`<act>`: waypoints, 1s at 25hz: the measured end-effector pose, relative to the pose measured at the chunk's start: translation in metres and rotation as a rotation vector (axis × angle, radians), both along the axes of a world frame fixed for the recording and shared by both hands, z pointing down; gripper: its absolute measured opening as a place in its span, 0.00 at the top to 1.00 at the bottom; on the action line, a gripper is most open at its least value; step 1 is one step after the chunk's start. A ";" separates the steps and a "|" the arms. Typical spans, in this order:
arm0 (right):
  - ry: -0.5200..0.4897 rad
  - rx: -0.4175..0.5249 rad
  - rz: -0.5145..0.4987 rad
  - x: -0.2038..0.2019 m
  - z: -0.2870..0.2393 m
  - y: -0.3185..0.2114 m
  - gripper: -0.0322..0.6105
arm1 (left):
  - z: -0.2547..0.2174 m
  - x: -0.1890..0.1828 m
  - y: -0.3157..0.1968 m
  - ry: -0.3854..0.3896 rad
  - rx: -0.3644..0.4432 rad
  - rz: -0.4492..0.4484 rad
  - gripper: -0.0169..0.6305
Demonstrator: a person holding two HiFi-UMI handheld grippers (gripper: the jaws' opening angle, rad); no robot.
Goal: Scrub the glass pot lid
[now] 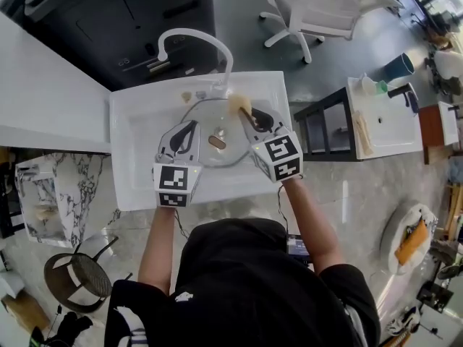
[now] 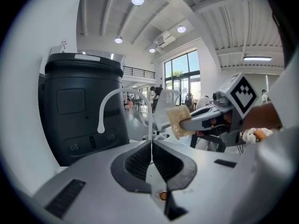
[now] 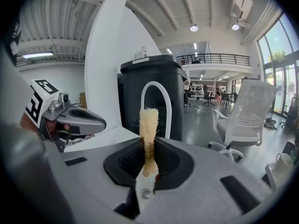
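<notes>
The glass pot lid sits in the sink below the faucet, placed for wetting and scrubbing. My right gripper clamps the sponge, free end forward as scrubbing face, over the lid's far rim. My left gripper is at the lid's left edge, fingers shut with nothing discernible between them, presumably to steady it.

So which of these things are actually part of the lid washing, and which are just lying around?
In the job: glass pot lid, sponge, sink, tap.
Just about: white chair, black bin.
</notes>
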State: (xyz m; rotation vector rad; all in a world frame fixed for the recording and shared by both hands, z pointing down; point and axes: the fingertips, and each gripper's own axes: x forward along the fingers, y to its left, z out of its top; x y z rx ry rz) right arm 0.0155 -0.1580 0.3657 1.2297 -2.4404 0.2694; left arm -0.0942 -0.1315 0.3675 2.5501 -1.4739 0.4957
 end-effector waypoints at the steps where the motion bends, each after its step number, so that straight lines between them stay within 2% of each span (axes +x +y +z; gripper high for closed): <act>1: 0.001 -0.008 -0.003 0.001 0.004 -0.003 0.91 | 0.006 0.002 -0.003 -0.008 -0.009 0.000 0.96; 10: 0.034 -0.100 -0.036 0.011 0.051 -0.023 0.91 | 0.059 0.017 -0.023 -0.056 -0.114 -0.006 0.96; 18: 0.069 -0.179 -0.079 0.004 0.095 -0.035 0.91 | 0.116 0.018 -0.029 -0.053 -0.237 -0.018 0.96; 25: 0.155 -0.202 -0.143 -0.003 0.127 -0.033 0.91 | 0.157 0.027 -0.036 -0.057 -0.320 0.013 0.96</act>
